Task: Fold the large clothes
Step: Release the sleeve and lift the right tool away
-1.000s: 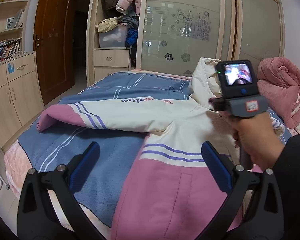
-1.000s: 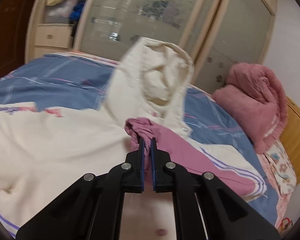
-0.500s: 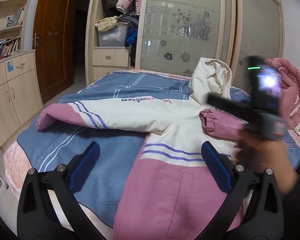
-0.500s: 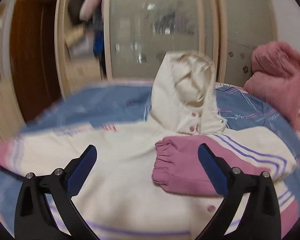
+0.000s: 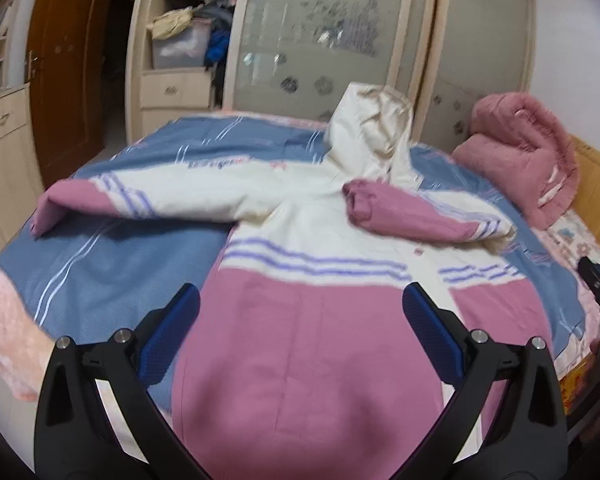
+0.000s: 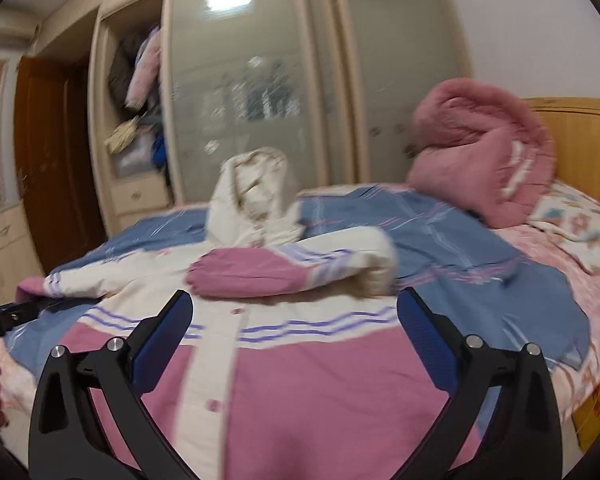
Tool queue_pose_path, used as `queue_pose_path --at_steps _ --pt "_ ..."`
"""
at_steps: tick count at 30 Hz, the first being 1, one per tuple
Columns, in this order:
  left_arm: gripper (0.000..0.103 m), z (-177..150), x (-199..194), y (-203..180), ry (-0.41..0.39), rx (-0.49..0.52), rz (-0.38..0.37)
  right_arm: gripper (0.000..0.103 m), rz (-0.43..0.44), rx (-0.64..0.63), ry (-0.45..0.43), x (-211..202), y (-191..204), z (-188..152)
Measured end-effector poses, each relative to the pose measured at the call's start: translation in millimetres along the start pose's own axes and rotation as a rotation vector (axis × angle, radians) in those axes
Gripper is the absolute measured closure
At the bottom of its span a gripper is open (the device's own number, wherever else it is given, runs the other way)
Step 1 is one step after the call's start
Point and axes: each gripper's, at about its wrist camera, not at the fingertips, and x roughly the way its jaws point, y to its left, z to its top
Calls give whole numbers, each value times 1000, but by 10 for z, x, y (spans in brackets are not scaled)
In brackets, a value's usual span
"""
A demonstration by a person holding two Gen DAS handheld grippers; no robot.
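Now the jacket lies flat across the bed, mid-frame. One sleeve lies folded over its chest, likely the first fold; the other sleeve stretches left, unfolded. Left gripper and right gripper both gape apart, empty.

A bedroom in a lived-in home — a bed spread with a blue striped blanket fills the room, its wooden headboard at one end. Behind it stands a wardrobe with frosted sliding doors, one bay open and stuffed with clothes. A pink quilt lies bundled near the headboard — a brown wooden door and bookshelves flank the wardrobe.
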Motion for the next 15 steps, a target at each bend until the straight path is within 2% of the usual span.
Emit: queue_pose_path --at_steps 2,3,6,9,11,13,15 --pt "2 -67 23 -31 40 17 3 1 45 16 39 28 -61 -4" --pt "2 -119 30 -43 61 31 1 1 56 12 30 9 -74 -9" --pt "2 -214 14 -52 73 71 46 1 35 -67 24 -55 -36 -63" --pt "2 -235 -73 -17 52 75 55 1 18 -90 44 -93 -47 -95" --pt "2 -223 -174 -10 11 61 25 1 28 -74 55 -105 -93 -78" --pt "2 -216 -265 -63 -25 78 70 1 41 -66 54 -150 -150 -52" --pt "2 -246 -311 -102 -34 77 60 1 49 -65 48 -192 -189 -17"
